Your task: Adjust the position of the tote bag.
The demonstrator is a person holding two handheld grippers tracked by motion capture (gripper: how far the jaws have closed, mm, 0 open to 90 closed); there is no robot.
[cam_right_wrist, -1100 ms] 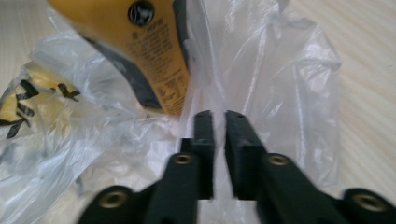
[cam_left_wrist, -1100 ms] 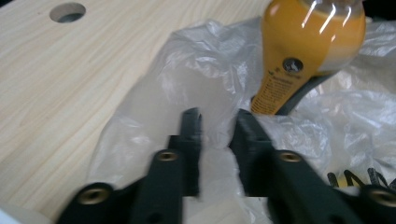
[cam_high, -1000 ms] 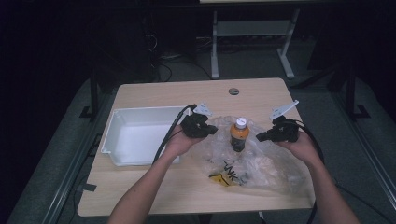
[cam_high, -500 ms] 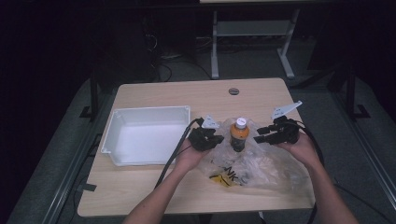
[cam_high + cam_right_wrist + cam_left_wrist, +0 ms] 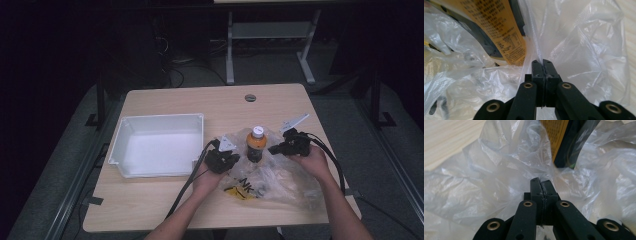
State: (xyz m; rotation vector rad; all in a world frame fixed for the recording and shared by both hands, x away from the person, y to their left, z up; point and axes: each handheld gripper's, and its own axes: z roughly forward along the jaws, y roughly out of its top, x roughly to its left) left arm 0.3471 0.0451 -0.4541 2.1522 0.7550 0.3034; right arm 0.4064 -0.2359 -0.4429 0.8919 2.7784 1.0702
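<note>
The bottle (image 5: 254, 145) has a white cap, an orange label printed with small dark text, and a dark lower part. The plastic bag (image 5: 280, 175) is clear, with yellow and black print. The tray (image 5: 125, 142) is white, the surface (image 5: 200, 102) pale wood-grain, and both tongs (image 5: 541, 182) (image 5: 543, 63) black with brass-coloured rivets.

1. In the left gripper view we lose the bottle (image 5: 564, 142) past the top edge at twelve o'clock; its cap is cut off.
2. In the right gripper view the label's small print is too fine for us to read, and the bottle (image 5: 499, 27) runs off at eleven o'clock.
3. We cannot tell how much film of the plastic bag (image 5: 579, 45) sits between the closed jaws.
4. From the high view, the yellow-and-black item (image 5: 243, 187) inside the bag is too small and crumpled for us to identify.
5. Our forearms are cut off at six o'clock.
</note>
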